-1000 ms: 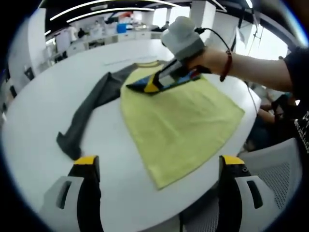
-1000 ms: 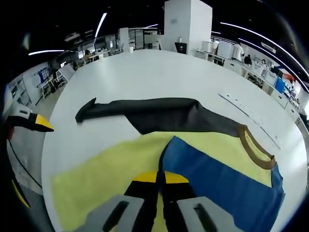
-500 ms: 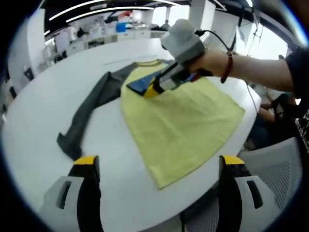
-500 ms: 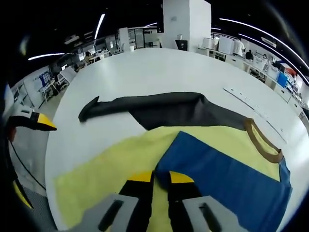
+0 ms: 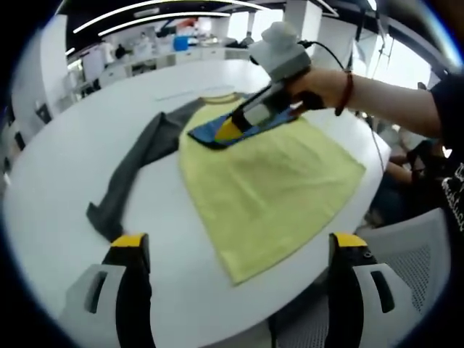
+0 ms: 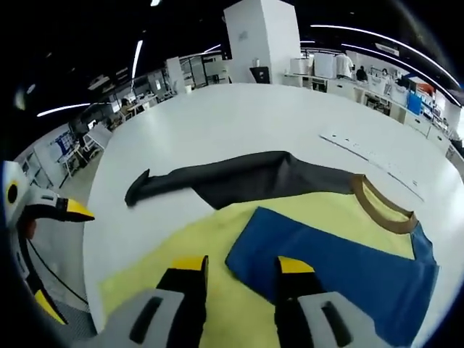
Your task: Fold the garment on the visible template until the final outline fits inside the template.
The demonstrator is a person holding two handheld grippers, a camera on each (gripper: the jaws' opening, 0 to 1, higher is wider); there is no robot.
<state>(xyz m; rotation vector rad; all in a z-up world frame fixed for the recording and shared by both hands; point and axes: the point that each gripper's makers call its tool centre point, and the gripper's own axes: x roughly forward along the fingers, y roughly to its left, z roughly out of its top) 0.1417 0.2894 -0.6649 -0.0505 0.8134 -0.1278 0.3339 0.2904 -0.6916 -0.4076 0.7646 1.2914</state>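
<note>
A long-sleeved shirt lies flat on the white table (image 5: 65, 159). It has a yellow body (image 5: 272, 181), a grey sleeve (image 5: 134, 170) stretched out to the left and a brown collar (image 6: 380, 212). A blue sleeve (image 6: 341, 257) is folded across the yellow chest. My right gripper (image 6: 241, 267) is open, just above the blue sleeve's cuff end, with nothing held. In the left gripper view a hand holds the right gripper (image 5: 230, 130) over that cuff. My left gripper (image 5: 239, 243) stands open near the table's front edge, short of the shirt's hem.
A flat white strip (image 6: 370, 156) lies on the table beyond the collar. A grey mesh chair (image 5: 424, 272) stands off the table's edge at the right. The left gripper (image 6: 47, 210) shows at the far left of the right gripper view. Desks and shelves stand far behind.
The right gripper has opened and let go of the blue sleeve's cuff, which now lies on the yellow chest. It has lifted back slightly. The left gripper has stayed still.
</note>
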